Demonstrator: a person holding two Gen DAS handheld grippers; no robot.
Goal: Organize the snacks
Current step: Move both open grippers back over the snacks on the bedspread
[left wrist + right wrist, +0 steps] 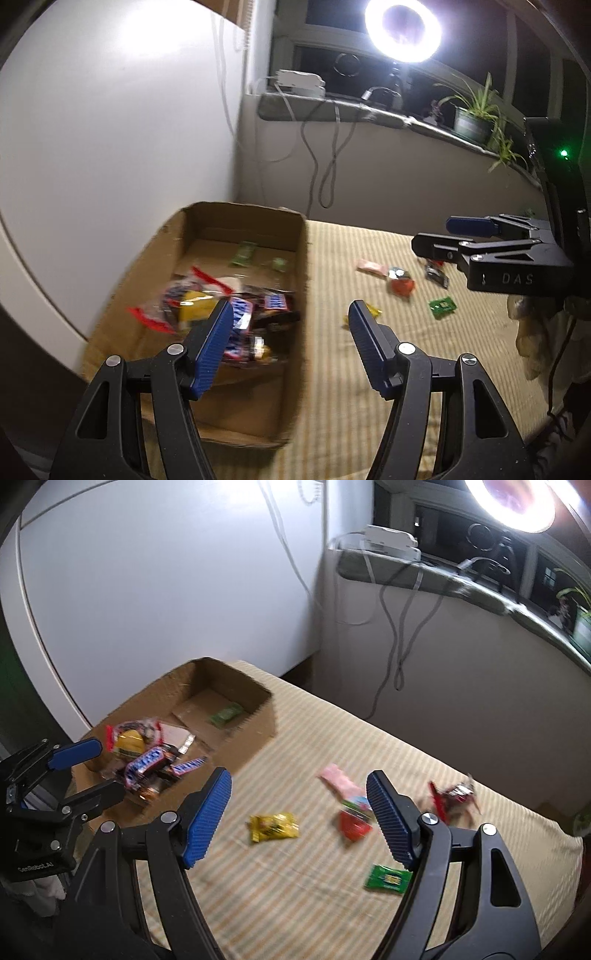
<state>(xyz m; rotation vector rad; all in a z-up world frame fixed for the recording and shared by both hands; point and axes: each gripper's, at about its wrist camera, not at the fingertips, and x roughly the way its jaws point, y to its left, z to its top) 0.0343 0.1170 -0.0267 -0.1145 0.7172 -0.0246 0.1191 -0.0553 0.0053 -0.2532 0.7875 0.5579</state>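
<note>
On the striped cloth [295, 904], the cardboard box [255, 734] already holds most snacks; the left gripper [291, 332] and right gripper [299, 812] both hang released, grasping nothing. The small yellow packet [273, 826] (flat, slippery foil) could slide away from closing pads.

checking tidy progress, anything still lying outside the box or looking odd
Yes. Several wrappers lie loose on the striped cloth, outside the brown cardboard box: a yellow packet, a green packet, a pink wrapper, and red ones. Nothing looks spilled or torn.

Home room: windowsill [332, 107] with potted plant [474, 118], striped tablecloth [314, 886]
</note>
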